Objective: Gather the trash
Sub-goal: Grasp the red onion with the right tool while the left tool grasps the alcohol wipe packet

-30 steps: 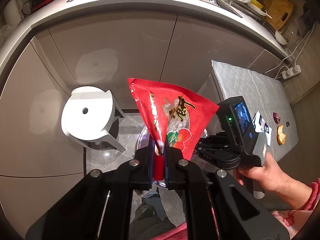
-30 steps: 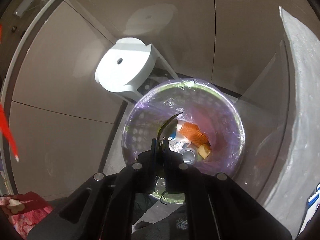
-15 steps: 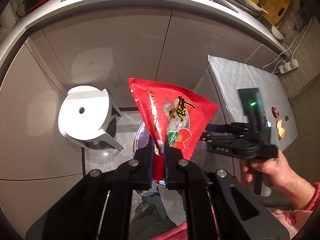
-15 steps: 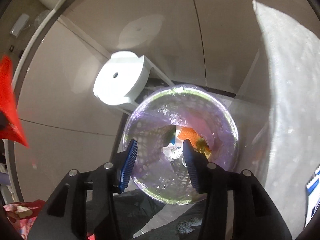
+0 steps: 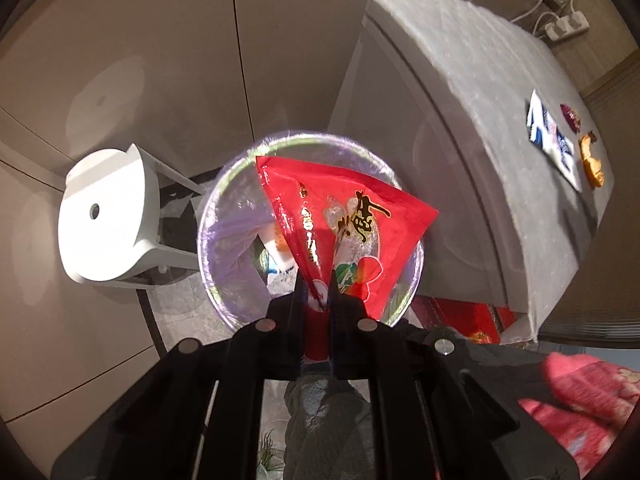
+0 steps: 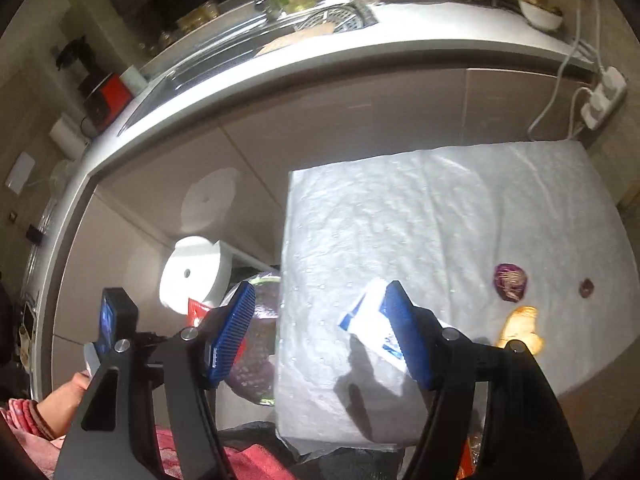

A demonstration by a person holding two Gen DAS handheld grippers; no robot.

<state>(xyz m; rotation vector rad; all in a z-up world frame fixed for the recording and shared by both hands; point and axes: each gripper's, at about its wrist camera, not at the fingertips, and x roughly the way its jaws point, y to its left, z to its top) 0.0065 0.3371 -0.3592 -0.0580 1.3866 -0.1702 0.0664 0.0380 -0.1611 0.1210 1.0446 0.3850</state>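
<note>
My left gripper (image 5: pixel 316 300) is shut on the bottom corner of a red snack bag (image 5: pixel 352 224). The bag hangs over the round bin (image 5: pixel 224 216) lined with clear purple plastic; wrappers lie inside it. My right gripper (image 6: pixel 320 332) hangs above the white-covered table (image 6: pixel 420 208), its blue-padded jaws opening with nothing between them. On the table lie a white and blue packet (image 6: pixel 372 320), a purple onion piece (image 6: pixel 510 282), a yellow-brown food scrap (image 6: pixel 520 326) and a small dark scrap (image 6: pixel 587 288). The same table items show in the left wrist view, the packet (image 5: pixel 554 140) among them.
A white round stool (image 5: pixel 104 224) stands left of the bin, against grey cabinet doors. The kitchen counter (image 6: pixel 280 68) with a sink runs behind. A power strip (image 6: pixel 604 96) hangs at the right. A red box (image 5: pixel 460 316) sits under the table. A pink sleeve (image 5: pixel 592 400) is at lower right.
The left gripper dropped toward the bin with the red bag in it. The right gripper opened, let go of a thin dark scrap over the bin, then swung up to face the table.
</note>
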